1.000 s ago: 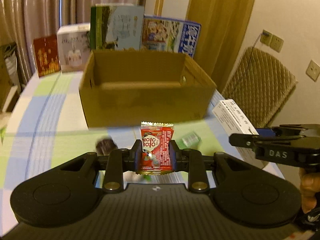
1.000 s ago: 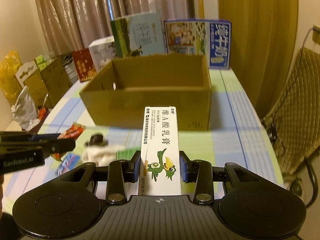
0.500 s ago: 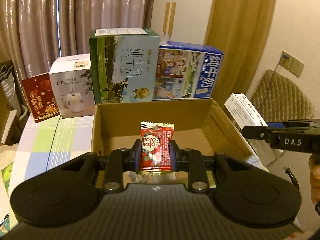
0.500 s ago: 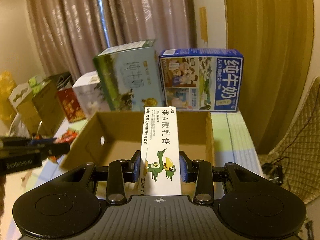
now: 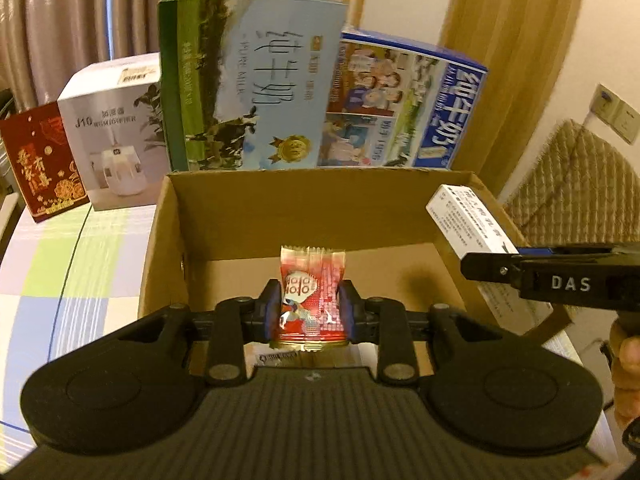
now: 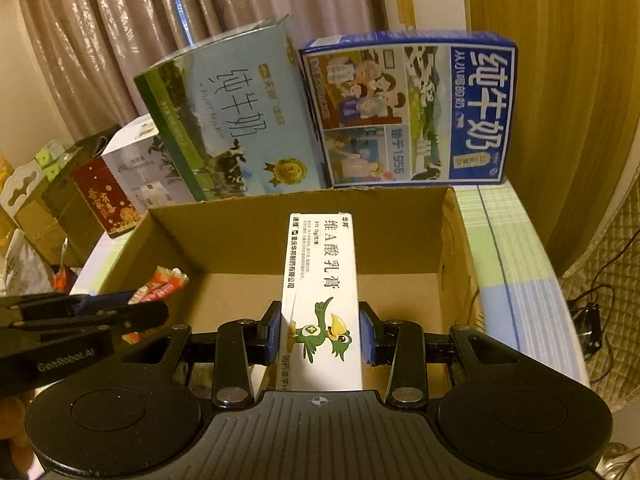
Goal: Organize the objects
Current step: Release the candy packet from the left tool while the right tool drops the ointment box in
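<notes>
My left gripper (image 5: 309,312) is shut on a red snack packet (image 5: 310,298) and hangs over the open cardboard box (image 5: 288,208). A small white item (image 5: 276,357) lies on the box floor below it. My right gripper (image 6: 320,334) is shut on a long white ointment carton (image 6: 320,292) with a green bird, held over the same cardboard box (image 6: 296,224). In the left wrist view the ointment carton (image 5: 466,224) and right gripper (image 5: 500,270) sit above the box's right wall. The right wrist view shows the left gripper (image 6: 136,316) with the red packet (image 6: 160,282) over the left wall.
Behind the box stand a green milk case (image 5: 248,80), a blue milk case (image 5: 404,100), a white humidifier box (image 5: 116,136) and a red box (image 5: 40,160). The checked tablecloth (image 5: 80,264) spreads left; a quilted chair (image 5: 580,184) stands right.
Both grippers have risen from the table in front of the box and moved forward over its opening, each still holding its item.
</notes>
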{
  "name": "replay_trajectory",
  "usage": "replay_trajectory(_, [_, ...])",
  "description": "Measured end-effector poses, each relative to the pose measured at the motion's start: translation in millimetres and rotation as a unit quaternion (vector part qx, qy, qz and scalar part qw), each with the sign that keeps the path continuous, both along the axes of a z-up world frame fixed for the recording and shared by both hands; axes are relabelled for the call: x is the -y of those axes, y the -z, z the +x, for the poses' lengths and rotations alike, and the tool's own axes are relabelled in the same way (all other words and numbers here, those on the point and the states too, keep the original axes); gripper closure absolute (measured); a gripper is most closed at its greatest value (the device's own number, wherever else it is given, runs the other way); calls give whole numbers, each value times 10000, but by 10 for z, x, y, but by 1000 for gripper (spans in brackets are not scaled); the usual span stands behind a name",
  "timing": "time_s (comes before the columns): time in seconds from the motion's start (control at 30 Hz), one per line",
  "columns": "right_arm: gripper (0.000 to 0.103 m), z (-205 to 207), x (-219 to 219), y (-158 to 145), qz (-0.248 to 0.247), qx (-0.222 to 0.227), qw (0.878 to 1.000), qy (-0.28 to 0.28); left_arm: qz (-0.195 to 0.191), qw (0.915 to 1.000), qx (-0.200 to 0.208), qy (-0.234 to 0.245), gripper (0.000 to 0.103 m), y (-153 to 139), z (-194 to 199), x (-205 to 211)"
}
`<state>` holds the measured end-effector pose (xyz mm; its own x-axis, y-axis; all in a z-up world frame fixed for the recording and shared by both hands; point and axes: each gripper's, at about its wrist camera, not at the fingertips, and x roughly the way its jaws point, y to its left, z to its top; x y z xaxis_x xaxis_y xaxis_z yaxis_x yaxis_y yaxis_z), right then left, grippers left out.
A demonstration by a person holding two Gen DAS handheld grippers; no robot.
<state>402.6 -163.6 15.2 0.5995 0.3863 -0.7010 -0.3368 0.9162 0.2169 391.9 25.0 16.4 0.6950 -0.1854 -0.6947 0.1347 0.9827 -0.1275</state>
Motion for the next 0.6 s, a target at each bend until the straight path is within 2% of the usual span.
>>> replay_trajectory(0.07, [67,64,-3,39,82,53,10000,18,-59,9999,-9,-99,64,41,41,-33])
replay_trajectory(0.2, [57,73,36,30,189,144,9997,15,-56,9999,65,-95,63,-4,-15,-82])
replay_trajectory(0.43, [45,-240,146,-155,302,370,9988,41,-90,9995,256,-164,56,-230,-335,-208])
replay_trajectory(0.47, [43,-323,162,-199,329,416,9986,45,-101,9994,286,-184,52,-270,-412,-216])
replay_trajectory(0.57, [31,-647,244,-318,473,547,9974,63,-153,9989,372,-232,49,-378,-677,-244])
replay_trajectory(0.6, [23,-756,268,-349,496,588,9970,41,-156,9988,382,-245,44,-402,-757,-248])
